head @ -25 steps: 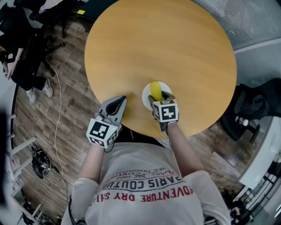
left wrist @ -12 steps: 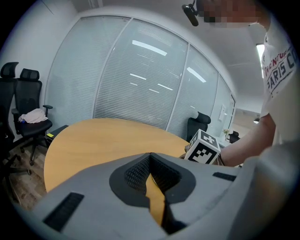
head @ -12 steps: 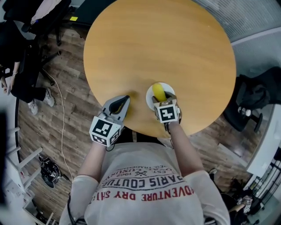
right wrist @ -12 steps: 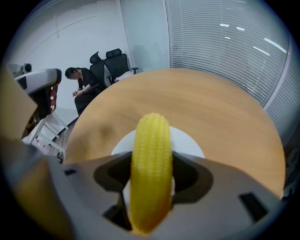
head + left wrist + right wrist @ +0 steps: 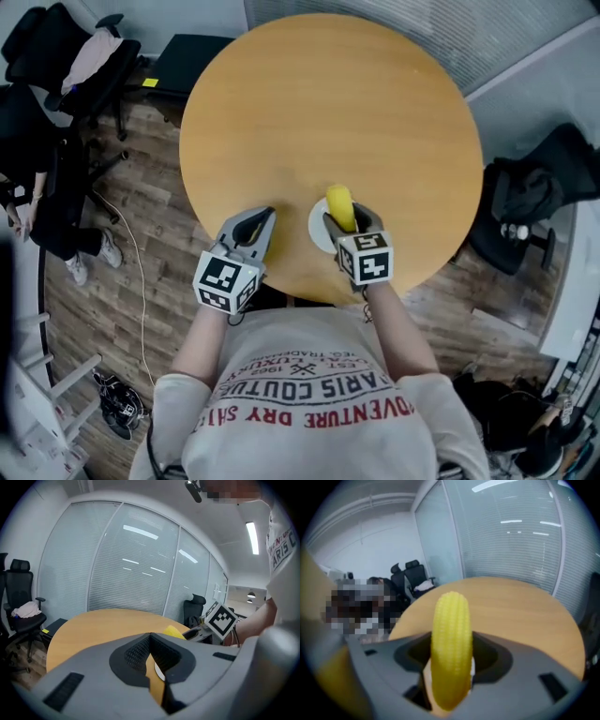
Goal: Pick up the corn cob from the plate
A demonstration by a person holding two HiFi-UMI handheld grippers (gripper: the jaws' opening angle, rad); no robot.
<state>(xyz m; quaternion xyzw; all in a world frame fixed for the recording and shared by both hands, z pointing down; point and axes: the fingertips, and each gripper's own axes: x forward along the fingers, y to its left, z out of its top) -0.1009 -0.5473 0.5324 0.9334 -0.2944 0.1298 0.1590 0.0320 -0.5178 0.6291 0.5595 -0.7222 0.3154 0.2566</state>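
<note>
The yellow corn cob (image 5: 338, 203) is clamped between the jaws of my right gripper (image 5: 344, 217), which is shut on it and holds it just above the small white plate (image 5: 318, 231). In the right gripper view the cob (image 5: 451, 620) stands between the jaws of the right gripper (image 5: 451, 643), its tip pointing over the table. My left gripper (image 5: 268, 214) hovers at the table's near edge, left of the plate, shut and holding nothing. The left gripper view shows its jaws (image 5: 150, 637) together, with the cob (image 5: 174, 631) and a sliver of the plate (image 5: 159, 671) beyond them.
The round wooden table (image 5: 328, 103) bears only the plate. An office chair with clothes on it (image 5: 84, 56) and a person (image 5: 33, 187) are at the left. A black chair (image 5: 530, 197) stands at the right. A cable (image 5: 131, 281) runs across the wood floor.
My right gripper has raised the corn cob off the plate and drawn slightly back. The left gripper has stayed put. The head view has shifted.
</note>
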